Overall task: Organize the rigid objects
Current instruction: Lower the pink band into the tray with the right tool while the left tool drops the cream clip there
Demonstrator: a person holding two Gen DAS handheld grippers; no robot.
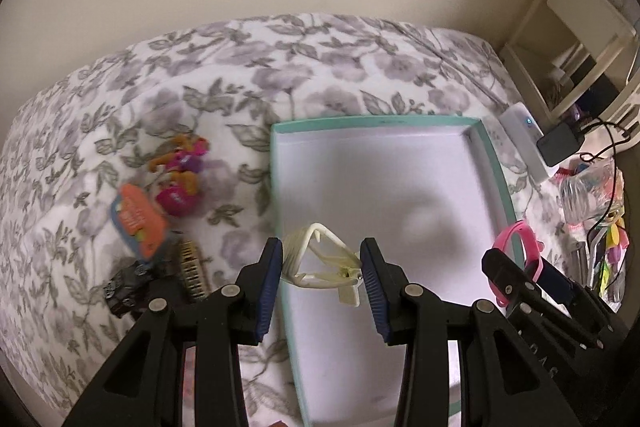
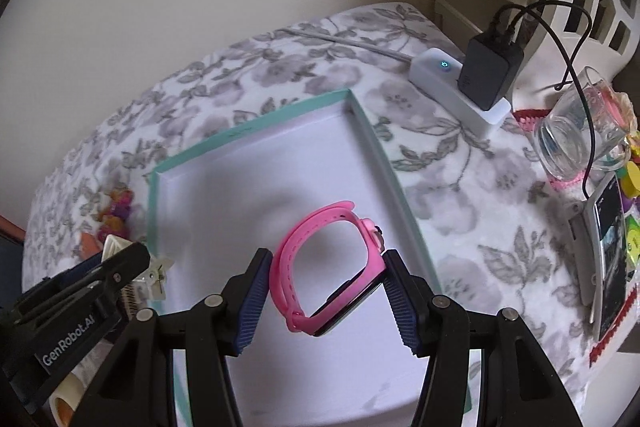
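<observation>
The left gripper (image 1: 322, 267) has its jaws part open and clamped on a cream hair clip (image 1: 320, 261), held over the near left edge of the teal tray (image 1: 494, 163) on the bed (image 1: 200, 75). The right gripper (image 2: 326, 297) grips a pink watch (image 2: 326, 267) between half-spread jaws above the tray's white floor.

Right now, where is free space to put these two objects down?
The box floor is bare inside its teal rim, mostly toward the far wall. Crowded: toys left of the box, glass jar and charger on the right.
</observation>
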